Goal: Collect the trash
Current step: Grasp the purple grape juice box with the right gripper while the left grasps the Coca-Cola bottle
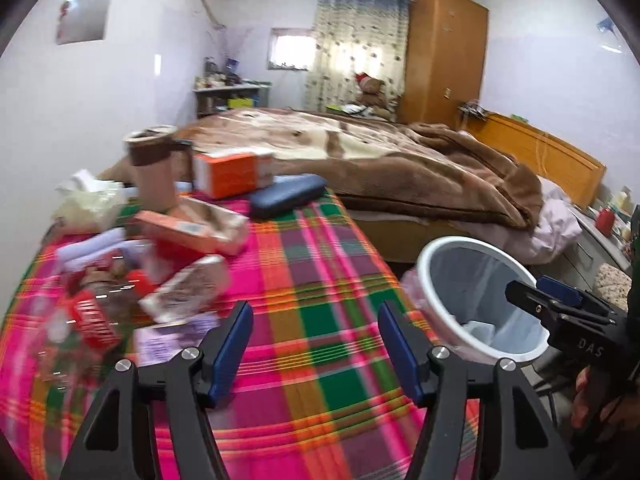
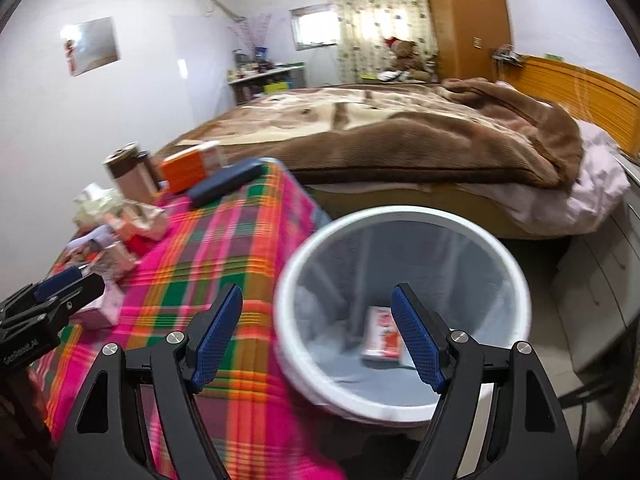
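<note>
A white trash bin (image 2: 516,276) with a grey liner stands beside the plaid-covered table (image 2: 224,248). A red and white packet (image 2: 380,334) lies at its bottom. My right gripper (image 2: 316,336) is open and empty above the bin's near rim. My left gripper (image 1: 316,346) is open and empty over the plaid cloth (image 1: 320,280). A heap of trash lies to its left: a brown and white wrapper (image 1: 188,290), a peach carton (image 1: 192,228), a red packet (image 1: 92,318) and crumpled white paper (image 1: 86,198). The bin (image 1: 436,258) also shows in the left wrist view, with the right gripper (image 1: 560,304) over it.
A brown paper cup (image 1: 152,168), an orange box (image 1: 228,174) and a dark blue case (image 1: 286,194) stand at the table's far end. A bed with a brown blanket (image 1: 400,160) lies behind. A wooden wardrobe (image 1: 444,56) stands at the back. White drawers (image 2: 600,280) stand right of the bin.
</note>
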Tool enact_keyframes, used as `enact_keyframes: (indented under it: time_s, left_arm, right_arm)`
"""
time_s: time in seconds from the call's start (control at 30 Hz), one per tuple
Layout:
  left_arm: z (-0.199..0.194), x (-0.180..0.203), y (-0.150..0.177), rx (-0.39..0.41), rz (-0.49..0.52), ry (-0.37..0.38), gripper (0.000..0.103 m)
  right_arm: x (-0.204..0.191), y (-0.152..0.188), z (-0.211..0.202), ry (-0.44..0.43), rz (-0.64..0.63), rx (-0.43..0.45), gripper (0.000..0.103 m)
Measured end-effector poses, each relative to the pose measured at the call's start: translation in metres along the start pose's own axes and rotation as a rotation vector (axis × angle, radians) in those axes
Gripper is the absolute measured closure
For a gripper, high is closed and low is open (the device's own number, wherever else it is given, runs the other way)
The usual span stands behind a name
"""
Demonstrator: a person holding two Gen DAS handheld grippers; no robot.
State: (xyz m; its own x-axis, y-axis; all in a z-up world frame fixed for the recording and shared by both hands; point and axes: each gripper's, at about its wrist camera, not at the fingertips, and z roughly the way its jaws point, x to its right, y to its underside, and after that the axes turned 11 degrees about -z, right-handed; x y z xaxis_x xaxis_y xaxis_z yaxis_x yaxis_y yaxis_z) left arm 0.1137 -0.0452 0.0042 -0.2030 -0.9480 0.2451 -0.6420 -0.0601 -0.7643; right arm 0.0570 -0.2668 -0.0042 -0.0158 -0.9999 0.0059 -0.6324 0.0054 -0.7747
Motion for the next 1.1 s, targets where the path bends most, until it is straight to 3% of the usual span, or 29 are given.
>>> enact_keyframes:
  time_s: [0.4, 0.77, 1.1]
  left_arm:
    - [-0.031, -0.105, -0.004, 0.026, -0.080, -0.150, 0.033]
    - [-0.023, -0.178, -0.012, -0.047, -0.128, -0.148, 0.031]
    - [-0.005, -0.196, -0.029, -0.081, -0.055, -0.132, 0.026]
  right_arm:
    - [-0.096, -0.018, 0.023, -0.249, -0.211, 0.021, 0.025]
    - [-0.167, -0.025, 0.052, -0.413, -0.393, -0.018, 0.025]
    - [-0.206, -0.031, 0.071, -0.511, -0.504, -0.049, 0.025]
